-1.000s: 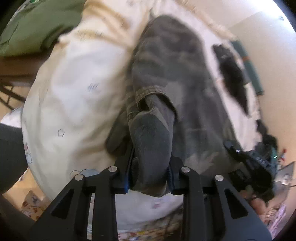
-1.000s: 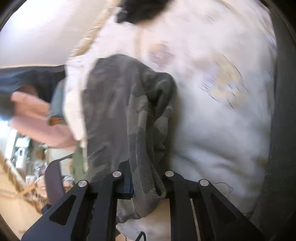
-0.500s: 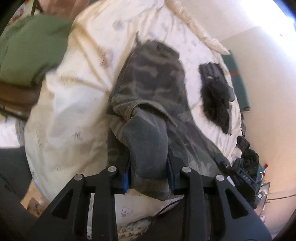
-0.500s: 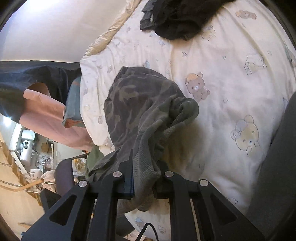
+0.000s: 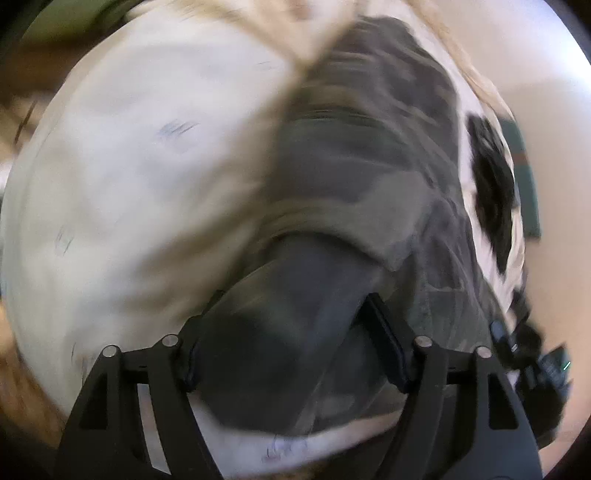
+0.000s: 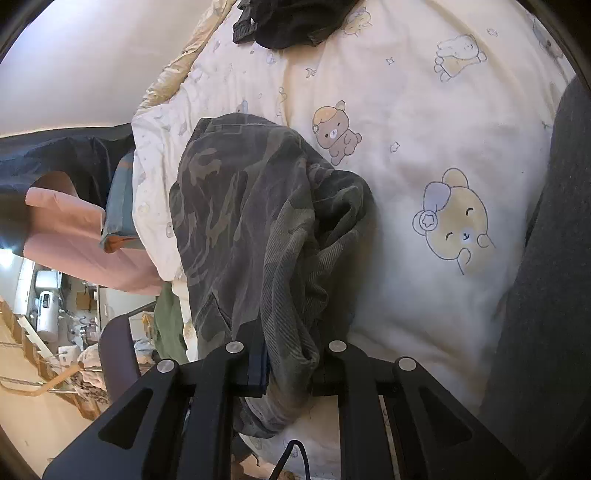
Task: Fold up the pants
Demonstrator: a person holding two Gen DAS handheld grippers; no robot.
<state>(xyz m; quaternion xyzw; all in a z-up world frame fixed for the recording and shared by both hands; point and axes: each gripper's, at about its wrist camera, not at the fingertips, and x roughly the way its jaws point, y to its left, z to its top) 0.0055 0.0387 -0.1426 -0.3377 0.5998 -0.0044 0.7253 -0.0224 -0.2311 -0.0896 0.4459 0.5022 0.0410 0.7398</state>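
Camouflage pants (image 5: 369, 166) lie bunched on a cream bed cover (image 5: 147, 166) printed with bears. The left wrist view is heavily blurred. In it my left gripper (image 5: 291, 310) is low over the pants with its jaws opening wide; a dark fold of the fabric still lies between the fingers, and the pads no longer seem to press on it. In the right wrist view my right gripper (image 6: 288, 354) is shut on a gathered edge of the pants (image 6: 240, 206), which drape away from it across the bed cover (image 6: 424, 129).
A black garment (image 6: 291, 22) lies further up the bed and shows in the left wrist view as the same black garment (image 5: 491, 184). Pink cloth (image 6: 74, 240) and dark clothes hang off the bed's far edge. A chair (image 6: 118, 350) stands below. A dark grey shape (image 6: 546, 258) fills the right edge.
The left gripper dropped toward the bed and its jaws spread from a tight pinch on the fold to wide apart. The right gripper shifted slightly, still clamped on the pants.
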